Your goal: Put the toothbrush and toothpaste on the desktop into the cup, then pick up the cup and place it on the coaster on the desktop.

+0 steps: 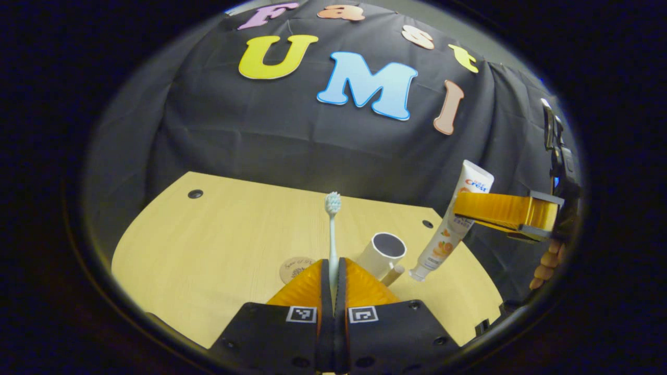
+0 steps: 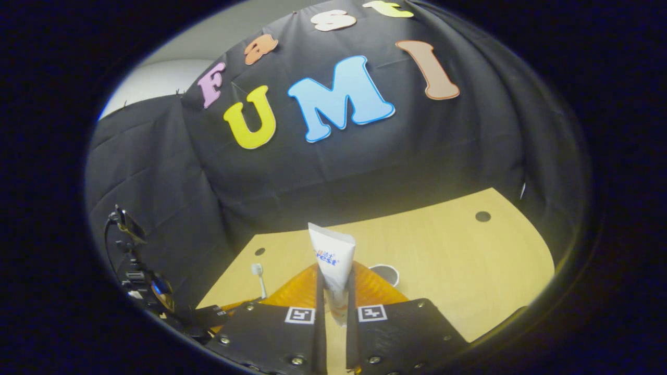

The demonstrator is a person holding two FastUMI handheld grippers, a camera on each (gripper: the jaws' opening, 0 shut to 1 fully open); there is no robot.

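Observation:
My left gripper [image 1: 332, 271] is shut on a white toothbrush [image 1: 332, 224], which stands upright with its bristle head on top. Just right of it on the wooden desktop [image 1: 219, 234] is the white cup [image 1: 384, 251], its mouth tilted toward the camera. The round cork coaster [image 1: 296, 267] lies left of the cup. At the right of the left gripper view, the other gripper [image 1: 461, 208] holds the white toothpaste tube [image 1: 452, 224] in the air, cap down. In the right gripper view my right gripper [image 2: 333, 284] is shut on the toothpaste tube [image 2: 332, 258]; the cup's rim [image 2: 384, 272] peeks behind the fingers, and the toothbrush [image 2: 258, 278] stands at the left.
Dark round holes [image 1: 195, 194] mark the desktop [image 2: 448, 260] near its far edge. A person's hand [image 1: 547, 263] holds the right gripper at the far right. Black cloth walls close the booth behind the table. A dark device with cables [image 2: 135, 271] is at the left of the right gripper view.

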